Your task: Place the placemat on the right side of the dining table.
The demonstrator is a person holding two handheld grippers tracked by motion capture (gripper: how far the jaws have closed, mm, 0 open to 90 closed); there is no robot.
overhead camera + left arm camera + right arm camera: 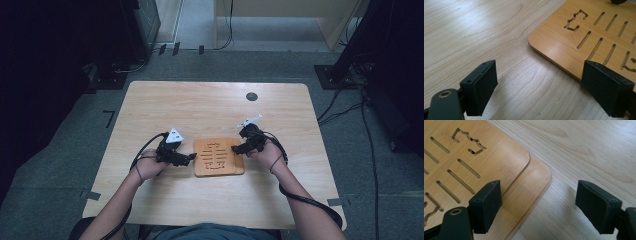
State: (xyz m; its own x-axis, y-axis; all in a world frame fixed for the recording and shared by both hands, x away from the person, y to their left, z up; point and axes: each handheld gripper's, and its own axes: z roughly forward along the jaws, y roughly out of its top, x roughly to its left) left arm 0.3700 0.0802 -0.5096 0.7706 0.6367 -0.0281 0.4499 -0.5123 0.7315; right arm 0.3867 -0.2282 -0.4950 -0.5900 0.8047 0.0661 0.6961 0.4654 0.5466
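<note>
As we read the high view, we log the light wooden table (165, 107) first: a rounded rectangle standing on grey carpet, with a small dark round disc (252, 96) set in its top near the far edge, right of centre. Dark equipment stands at both sides of the room, and black cables (345, 107) run over the floor on the right.

Next in size we note the slotted bamboo board (219, 156), lying flat on the table just in front of the person, roughly midway between the two hands. We see rows of narrow slots and a few jagged cut-outs in it. From the right gripper view we find it sits on a second plain board (534, 185) of the same colour, whose rounded corner sticks out beyond the upper one; the two are slightly offset.

We place the left gripper (189, 158) just beside the board's left edge, held low over the table. Its own view shows the jaws wide apart with nothing between them, one over bare table, the other over the board's edge (564, 45).

We place the right gripper (237, 149) at the board's right edge. Its jaws also stand wide apart and hold nothing: one over the boards' corner, the other over bare table. We cannot tell whether either gripper touches the wood.
</note>
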